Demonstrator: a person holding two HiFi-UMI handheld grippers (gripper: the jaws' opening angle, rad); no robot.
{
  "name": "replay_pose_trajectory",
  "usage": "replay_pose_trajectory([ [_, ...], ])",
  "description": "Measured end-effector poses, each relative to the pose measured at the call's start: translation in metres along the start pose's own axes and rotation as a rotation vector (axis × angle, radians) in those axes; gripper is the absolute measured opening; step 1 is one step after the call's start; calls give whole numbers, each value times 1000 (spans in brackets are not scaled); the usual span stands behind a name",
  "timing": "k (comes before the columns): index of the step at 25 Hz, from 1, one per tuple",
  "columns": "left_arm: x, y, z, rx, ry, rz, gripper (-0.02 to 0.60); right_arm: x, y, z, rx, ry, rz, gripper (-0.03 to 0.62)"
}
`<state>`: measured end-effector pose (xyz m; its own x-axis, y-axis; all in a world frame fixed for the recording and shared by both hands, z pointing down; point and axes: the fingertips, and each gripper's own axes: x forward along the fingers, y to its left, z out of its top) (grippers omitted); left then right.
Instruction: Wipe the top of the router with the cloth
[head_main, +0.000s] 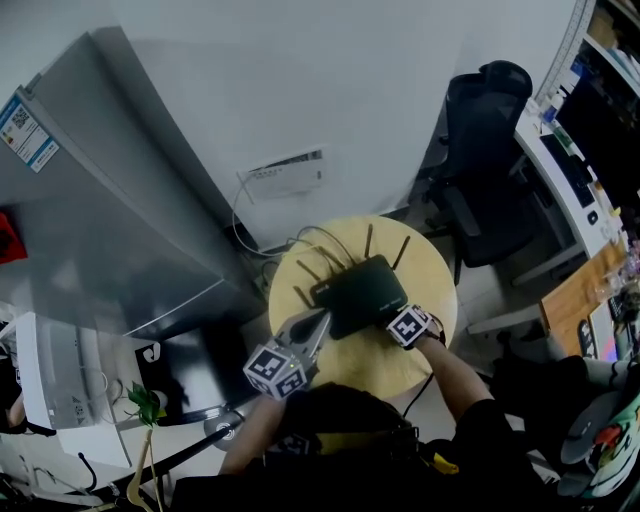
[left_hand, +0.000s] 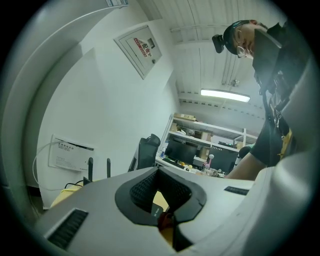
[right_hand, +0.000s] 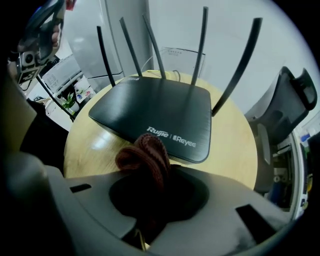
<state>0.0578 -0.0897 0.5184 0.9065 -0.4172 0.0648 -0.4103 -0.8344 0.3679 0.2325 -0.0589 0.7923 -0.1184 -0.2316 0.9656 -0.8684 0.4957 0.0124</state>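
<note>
Right gripper (right_hand: 152, 172) fingers clenched on the bunched cloth (right_hand: 144, 154), soft and light, at the router (right_hand: 155, 105)'s 6 o'clock edge. Router likely light and slick, may slide. Left gripper (left_hand: 159, 172) fingers closed, empty.

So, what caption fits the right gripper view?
Hand-held gripper clamps a brown knitted cloth at the near edge of a black router.

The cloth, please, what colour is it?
The cloth is reddish brown, clearest in the right gripper view.
</note>
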Motion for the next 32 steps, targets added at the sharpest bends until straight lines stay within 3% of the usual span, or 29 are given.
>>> replay_pose_trajectory([
  [13,19,3,1,20,45,-46,-8,-1,-28,-15,56,44,-13,64],
  [21,29,0,-6,16,68,-70,-8,-15,-60,-28,82,92,-99,63],
  [26,29,2,-6,13,59,-57,-8,-8,-69,-30,61,81,-92,63],
  [32,24,6,-6,11,54,-34,-8,-20,-90,-26,105,82,-158,63],
])
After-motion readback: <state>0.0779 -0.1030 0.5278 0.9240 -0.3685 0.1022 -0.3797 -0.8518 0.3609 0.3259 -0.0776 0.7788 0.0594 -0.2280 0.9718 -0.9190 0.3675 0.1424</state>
